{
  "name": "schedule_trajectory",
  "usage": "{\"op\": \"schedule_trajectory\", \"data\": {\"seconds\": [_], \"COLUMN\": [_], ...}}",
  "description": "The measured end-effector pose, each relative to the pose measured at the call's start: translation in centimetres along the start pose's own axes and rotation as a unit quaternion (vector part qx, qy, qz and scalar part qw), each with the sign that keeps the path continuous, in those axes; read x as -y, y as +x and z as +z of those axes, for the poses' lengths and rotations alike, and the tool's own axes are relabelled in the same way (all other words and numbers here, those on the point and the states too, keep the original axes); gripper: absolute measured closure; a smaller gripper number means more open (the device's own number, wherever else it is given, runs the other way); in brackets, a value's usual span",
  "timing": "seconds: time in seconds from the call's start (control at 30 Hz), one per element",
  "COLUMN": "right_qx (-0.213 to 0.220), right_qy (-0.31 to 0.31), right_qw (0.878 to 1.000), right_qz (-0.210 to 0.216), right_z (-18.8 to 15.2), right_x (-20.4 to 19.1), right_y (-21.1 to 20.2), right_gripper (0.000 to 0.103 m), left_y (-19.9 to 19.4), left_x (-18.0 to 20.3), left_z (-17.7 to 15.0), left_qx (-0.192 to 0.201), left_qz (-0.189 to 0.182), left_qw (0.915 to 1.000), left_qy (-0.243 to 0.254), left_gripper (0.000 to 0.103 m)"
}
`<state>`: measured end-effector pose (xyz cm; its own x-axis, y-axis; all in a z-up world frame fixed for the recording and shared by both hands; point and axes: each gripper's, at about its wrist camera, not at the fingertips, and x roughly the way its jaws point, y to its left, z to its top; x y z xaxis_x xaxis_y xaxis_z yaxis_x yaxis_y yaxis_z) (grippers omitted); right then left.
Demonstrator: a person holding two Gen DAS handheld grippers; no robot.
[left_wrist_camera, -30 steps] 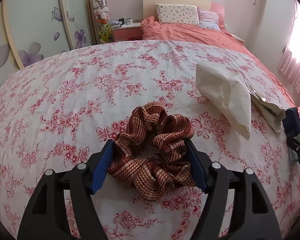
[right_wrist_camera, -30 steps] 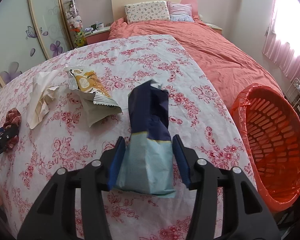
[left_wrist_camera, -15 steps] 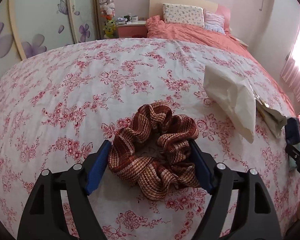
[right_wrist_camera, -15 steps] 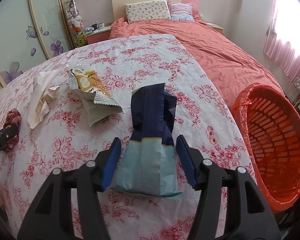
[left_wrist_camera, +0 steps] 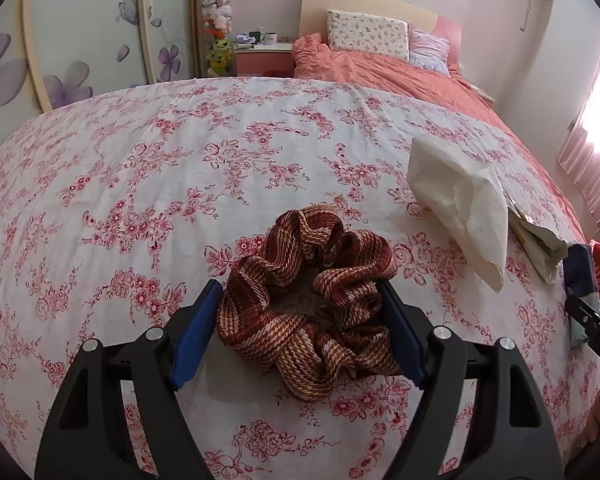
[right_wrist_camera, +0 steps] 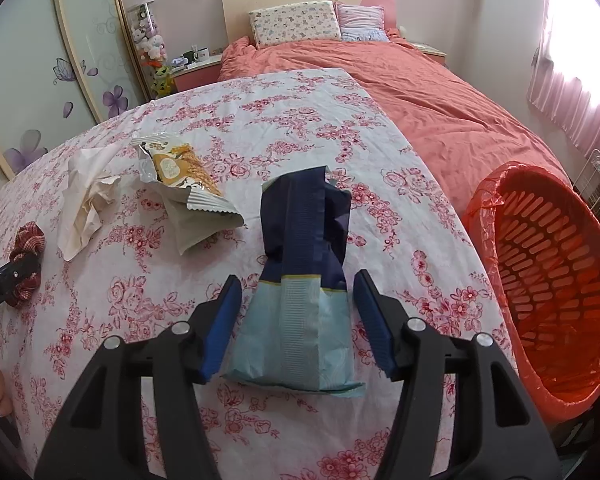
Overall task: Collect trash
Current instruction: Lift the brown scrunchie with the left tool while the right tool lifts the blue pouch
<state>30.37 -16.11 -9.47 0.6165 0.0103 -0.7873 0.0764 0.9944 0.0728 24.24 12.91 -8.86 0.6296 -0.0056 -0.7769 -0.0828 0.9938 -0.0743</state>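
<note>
the right gripper straddles a blue snack wrapper that lies flat on the floral tablecloth. its jaws have just been opening, and a clear gap shows between each blue pad and the wrapper, so nothing is gripped. the left gripper sits around a brown plaid scrunchie, jaws spread; they opened further within the last second. the right pad touches the fabric and the left one stands just beside it, with no squeeze to be seen.

the step in hand looks like the start of a pick, with both tools placed over their targets and not yet closed. the orange bin, lined with a red bag, stands off the table edge to the right, near the wrapper. a crumpled tissue and a yellow snack packet wait further back on the cloth.

next, the right jaws need to close firmly on the thin wrapper, low enough to catch it, then lift and carry it over the bin's rim. the scrunchie is probably not trash, so the left tool may do better going for the tissue.
</note>
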Motion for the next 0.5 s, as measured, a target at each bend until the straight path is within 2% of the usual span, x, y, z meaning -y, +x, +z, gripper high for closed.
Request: {"op": "schedule_trajectory", "data": {"seconds": [0.2, 0.3, 0.37, 0.4, 0.43, 0.5], "right_qx": [0.000, 0.002, 0.004, 0.004, 0.005, 0.005], "right_qy": [0.002, 0.003, 0.002, 0.001, 0.001, 0.000], "right_qw": [1.000, 1.000, 1.000, 1.000, 1.000, 1.000], "right_qz": [0.002, 0.002, -0.007, -0.005, -0.004, -0.001], "right_z": [0.0, 0.0, -0.1, -0.1, -0.1, -0.3], "right_x": [0.0, 0.0, 0.0, 0.0, 0.2, 0.3], "right_y": [0.0, -0.1, -0.2, -0.3, -0.4, -0.5], "right_gripper": [0.045, 0.046, 0.057, 0.058, 0.065, 0.069], "left_y": [-0.1, -0.1, -0.3, -0.4, -0.5, -0.7], "left_x": [-0.1, 0.4, 0.7, 0.9, 1.2, 1.6], "left_z": [0.0, -0.1, -0.3, -0.4, -0.5, -0.5], "left_qx": [0.002, 0.000, 0.002, 0.003, 0.004, 0.007], "left_qz": [-0.002, 0.007, 0.008, 0.007, 0.006, 0.003], "left_qw": [1.0000, 1.0000, 0.9999, 0.9999, 0.9998, 0.9996], "left_qy": [-0.006, 0.004, 0.010, 0.014, 0.019, 0.027], "left_gripper": [0.026, 0.030, 0.037, 0.041, 0.044, 0.053]}}
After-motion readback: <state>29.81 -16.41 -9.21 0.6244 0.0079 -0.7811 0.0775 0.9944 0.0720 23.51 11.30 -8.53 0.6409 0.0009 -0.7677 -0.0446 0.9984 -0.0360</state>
